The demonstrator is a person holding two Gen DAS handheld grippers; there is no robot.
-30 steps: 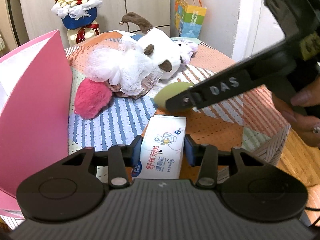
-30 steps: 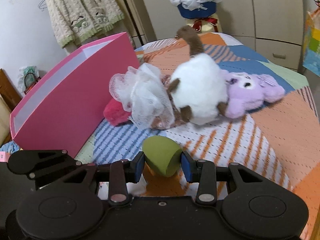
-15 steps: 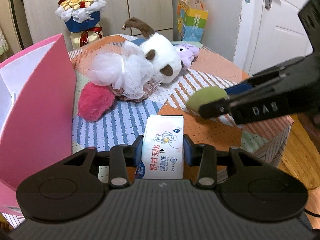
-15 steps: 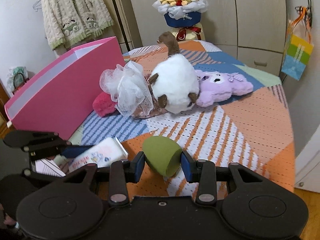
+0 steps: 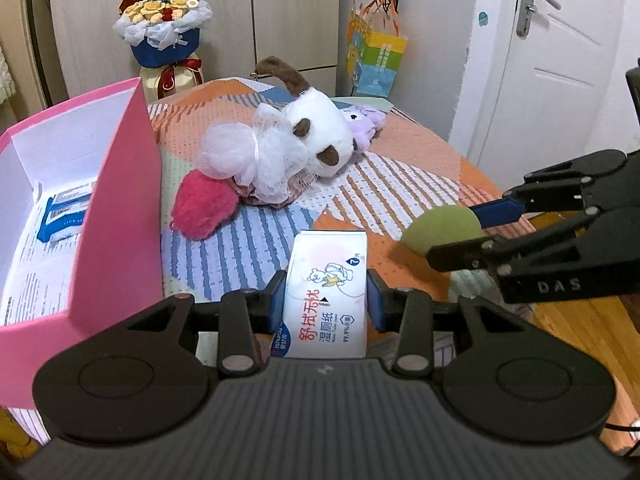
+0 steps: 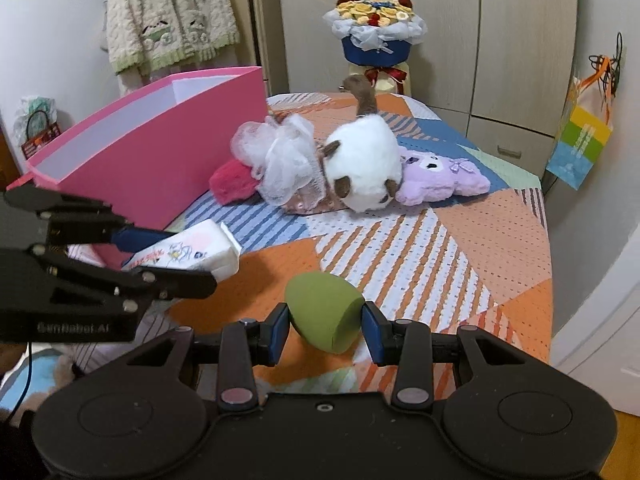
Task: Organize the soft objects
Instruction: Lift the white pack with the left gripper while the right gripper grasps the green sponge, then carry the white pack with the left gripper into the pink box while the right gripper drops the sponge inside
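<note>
Pink cardboard box (image 5: 120,216) stands open at the left of the quilt-covered counter (image 5: 400,168), and both claws look ready to load it. The left claw (image 5: 326,298) is clenched on a white soft pack of wet wipes (image 5: 328,300); the right claw (image 6: 324,328) is grasping an olive-green egg-shaped sponge (image 6: 322,312), both lifted above the counter just beside the box. To do this well, I would carry each over the rim before letting go, pack first, laid flat beside the blue-printed pack (image 5: 64,216) already inside. Count: two claws, one box, one held pack, one sponge; four soft things wait in a touching heap: white mesh pouf (image 5: 248,160), pink furry pad (image 5: 204,210), white-and-brown plush (image 5: 320,136), lilac plush (image 6: 436,178).
</note>
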